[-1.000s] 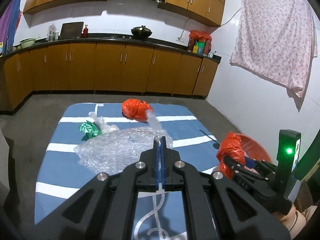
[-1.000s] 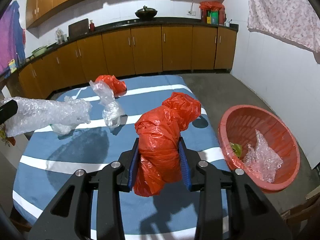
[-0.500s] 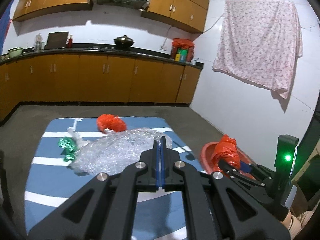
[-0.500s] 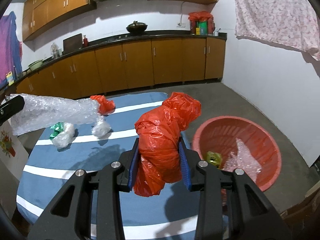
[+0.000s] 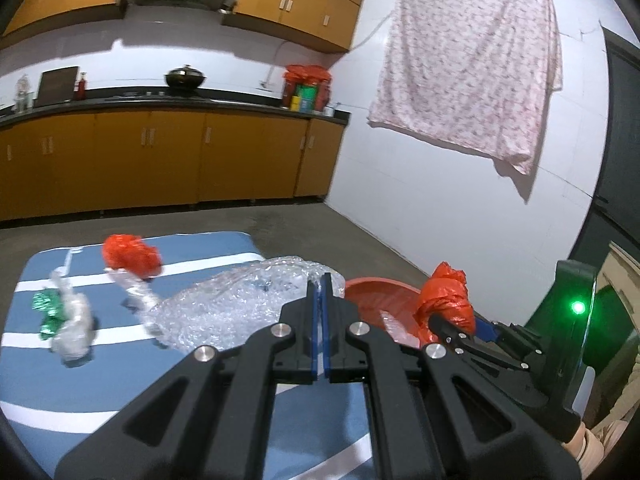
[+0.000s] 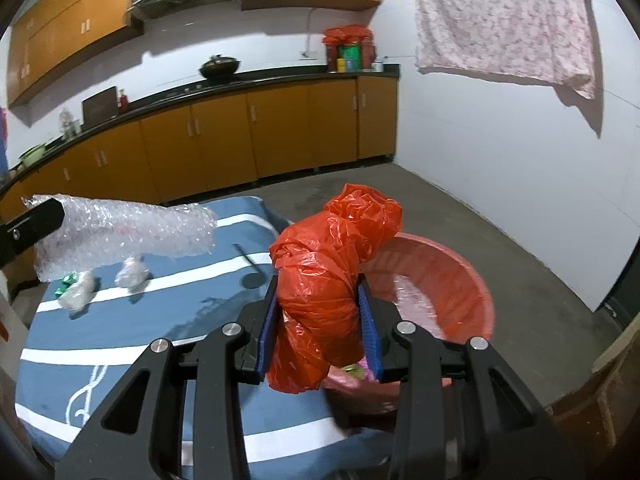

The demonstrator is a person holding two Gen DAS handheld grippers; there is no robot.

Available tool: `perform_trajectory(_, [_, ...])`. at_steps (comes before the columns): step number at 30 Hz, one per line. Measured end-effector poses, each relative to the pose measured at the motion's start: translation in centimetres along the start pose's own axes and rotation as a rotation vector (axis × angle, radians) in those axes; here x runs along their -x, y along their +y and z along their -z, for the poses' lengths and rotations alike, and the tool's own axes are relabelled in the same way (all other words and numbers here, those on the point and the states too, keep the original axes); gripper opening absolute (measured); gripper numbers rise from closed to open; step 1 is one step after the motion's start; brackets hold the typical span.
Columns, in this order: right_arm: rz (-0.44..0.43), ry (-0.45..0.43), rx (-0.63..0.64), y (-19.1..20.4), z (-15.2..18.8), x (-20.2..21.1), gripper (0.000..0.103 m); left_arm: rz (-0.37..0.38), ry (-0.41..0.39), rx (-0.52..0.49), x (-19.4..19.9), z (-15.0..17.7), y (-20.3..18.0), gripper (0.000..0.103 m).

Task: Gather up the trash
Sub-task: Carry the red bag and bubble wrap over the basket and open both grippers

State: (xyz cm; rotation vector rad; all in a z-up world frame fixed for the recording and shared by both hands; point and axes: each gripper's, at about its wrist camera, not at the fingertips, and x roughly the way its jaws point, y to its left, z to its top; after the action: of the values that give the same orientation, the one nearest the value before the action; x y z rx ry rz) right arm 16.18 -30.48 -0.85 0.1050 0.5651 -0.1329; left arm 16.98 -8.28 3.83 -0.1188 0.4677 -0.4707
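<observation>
My left gripper [image 5: 320, 292] is shut on a sheet of clear bubble wrap [image 5: 240, 308] and holds it in the air over the right part of the blue striped table [image 5: 120, 380]; the wrap also shows in the right wrist view [image 6: 124, 232]. My right gripper [image 6: 320, 308] is shut on a crumpled red plastic bag [image 6: 324, 280] and holds it at the near rim of the red basin [image 6: 452, 280]. From the left wrist view the red bag [image 5: 444, 300] hangs over the basin [image 5: 380, 292].
On the table lie another red bag [image 5: 130, 256], a clear plastic wad with green foil [image 5: 66, 316] and a clear plastic twist [image 5: 136, 292]. The basin holds clear plastic [image 6: 412, 300]. Kitchen cabinets [image 6: 240, 132] line the far wall; a white wall is right.
Both grippers have moved right toward the red basin with their loads. The red bag now hangs at the basin's rim, and the bubble wrap is nearer the table's right edge.
</observation>
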Motion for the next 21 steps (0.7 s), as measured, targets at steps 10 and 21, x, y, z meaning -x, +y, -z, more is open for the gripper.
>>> perform_trajectory(10, [0.060, 0.010, -0.051, -3.9, -0.1, -1.3, 0.037, 0.086, 0.038, -0.027, -5.1, 0.0, -4.0, 0.003])
perform_trajectory(21, [0.089, 0.028, -0.089, -6.4, -0.3, -3.6, 0.037, 0.155, 0.083, -0.048, -10.7, 1.2, -6.6, 0.003])
